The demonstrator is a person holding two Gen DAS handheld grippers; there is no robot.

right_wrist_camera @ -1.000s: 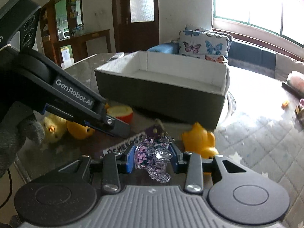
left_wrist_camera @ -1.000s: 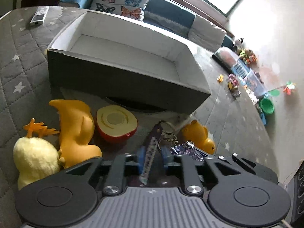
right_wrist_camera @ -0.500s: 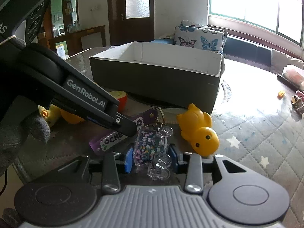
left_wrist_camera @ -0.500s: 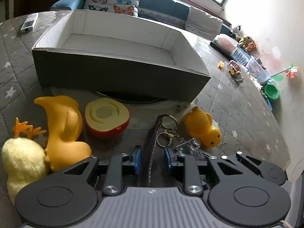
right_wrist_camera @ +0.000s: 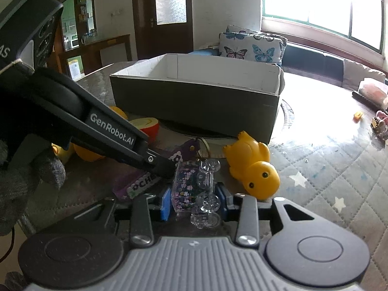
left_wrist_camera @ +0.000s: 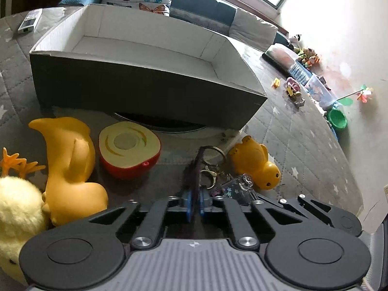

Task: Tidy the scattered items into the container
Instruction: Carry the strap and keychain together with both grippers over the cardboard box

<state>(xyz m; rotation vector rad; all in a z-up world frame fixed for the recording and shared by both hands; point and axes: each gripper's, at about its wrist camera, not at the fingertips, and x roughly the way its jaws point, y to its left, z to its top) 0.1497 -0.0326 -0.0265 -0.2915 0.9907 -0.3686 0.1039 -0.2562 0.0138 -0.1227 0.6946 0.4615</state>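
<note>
Now the left tongs (left_wrist_camera: 194,202) have just been closing, and their blue pads are clenched on the purple strap (left_wrist_camera: 194,169) of the keychain, which stands on edge between them. The right tongs (right_wrist_camera: 196,200) are grasping the clear charm (right_wrist_camera: 191,184) with small flowers printed on it, which belongs to the same keychain. In the right wrist view the left tongs come in from the left and their tip meets the strap just beside the charm. The metal rings (left_wrist_camera: 213,156) of the keychain lie on the bench (left_wrist_camera: 303,145), a little farther than the strap.

The container (left_wrist_camera: 145,89), a grey cardboard box with white inside, stands at the far side of the bench, and nothing is seen in it. Near its right corner a small yellow duck (left_wrist_camera: 257,162) lies on its side, just right of the keychain. To the left of the keychain is a toy half apple (left_wrist_camera: 128,152) with the cut face up, then a larger yellow rubber duck (left_wrist_camera: 70,167), and at the near left edge a fluffy yellow chick (left_wrist_camera: 17,213). A hand in a grey glove (right_wrist_camera: 26,184) holds the left tongs
</note>
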